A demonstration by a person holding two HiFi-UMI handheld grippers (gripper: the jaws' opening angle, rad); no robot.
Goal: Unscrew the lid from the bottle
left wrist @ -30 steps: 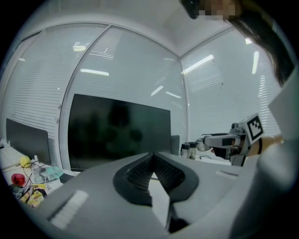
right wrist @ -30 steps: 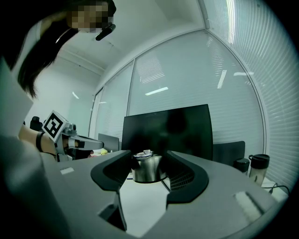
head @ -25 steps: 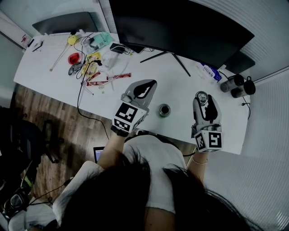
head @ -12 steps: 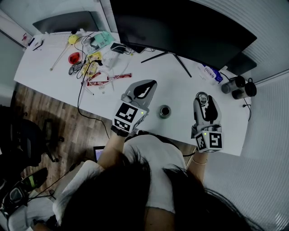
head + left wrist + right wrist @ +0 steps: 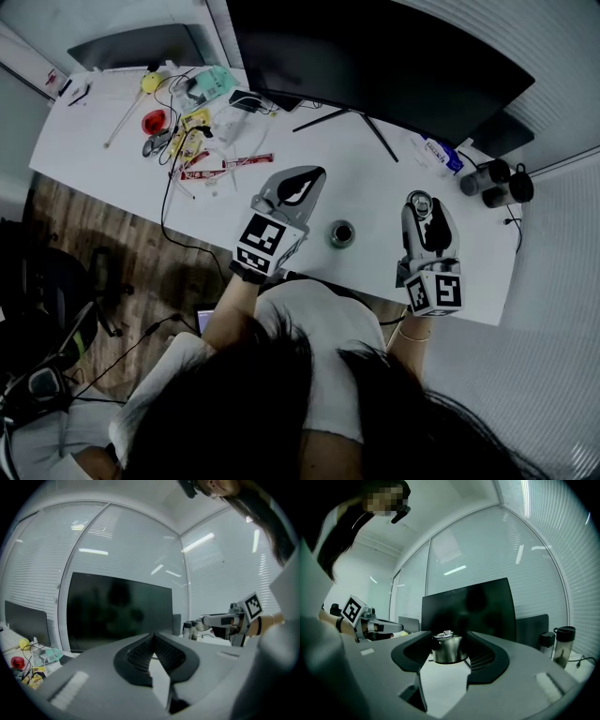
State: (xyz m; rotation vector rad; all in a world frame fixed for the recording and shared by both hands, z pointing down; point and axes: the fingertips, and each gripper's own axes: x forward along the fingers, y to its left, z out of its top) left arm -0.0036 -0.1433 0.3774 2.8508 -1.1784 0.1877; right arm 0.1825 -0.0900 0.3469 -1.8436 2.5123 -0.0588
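White tabletop (image 5: 375,187) lies under both your grippers, and nothing on it has just changed: neither hand has shifted and neither pair of fingers has opened or closed.

Nearest you, your left gripper (image 5: 153,641) hangs over the near edge with its fingers (image 5: 136,656) pressed together and nothing between them. Your right gripper (image 5: 422,211) stands wide, its fingers (image 5: 487,656) on either side of a short steel vessel that I take for the bottle (image 5: 447,649). It stands upright between the pads and looks clamped. Between the two grippers, apart from both, a small round piece sits alone on the tabletop, probably the lid (image 5: 341,232), though that view is too small to be sure. If so, the unscrewing looks done, and all you have left is to let go of the bottle.

Further off are the clutter (image 5: 197,141) of wrappers and cables at the far left, two dark cups (image 5: 492,178) at the far right, and the monitor (image 5: 375,56) behind.

Compared with a second ago, the grippers, bottle and lid sit exactly where they were. Only something dark on the floor (image 5: 131,244) at the lower left has shifted, and it has no bearing on the task.
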